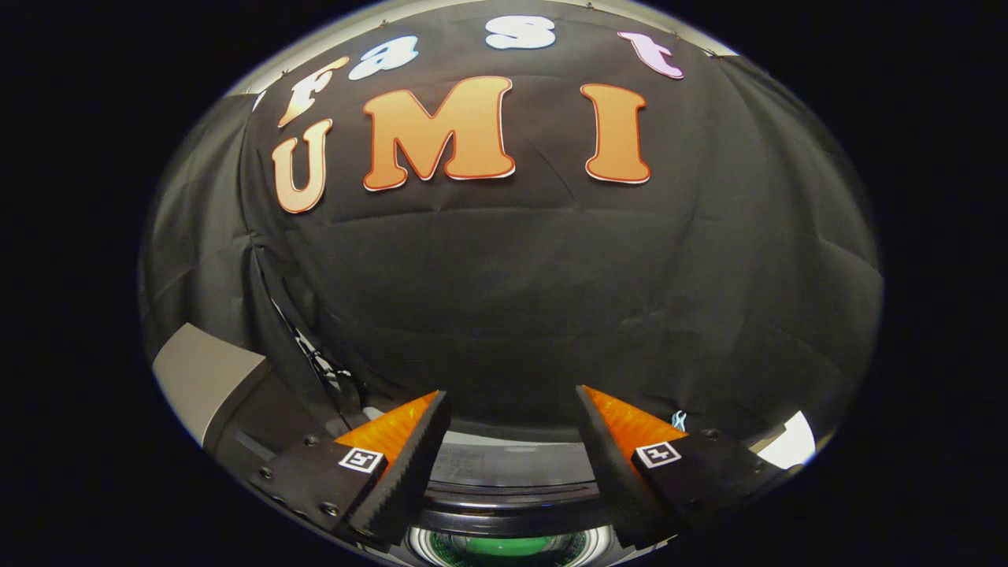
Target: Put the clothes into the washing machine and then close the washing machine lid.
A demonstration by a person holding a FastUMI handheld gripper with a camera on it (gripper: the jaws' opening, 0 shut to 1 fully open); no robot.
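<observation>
So at this point our gripper (512, 441) had its fingers (409, 457) spread wide with nothing between them, aimed mostly at the black cloth wall (504, 299). The washing machine (512, 488) sat right below and just ahead of the fingers, and we could see into its round opening (504, 545), where something green (504, 546) was lying, probably the clothes, though we couldn't tell for sure. The lid wasn't anywhere we could make out. We figured the loading part was likely done and closing was the step in hand, so the next move called for finding the lid and pushing it down over the opening.
</observation>
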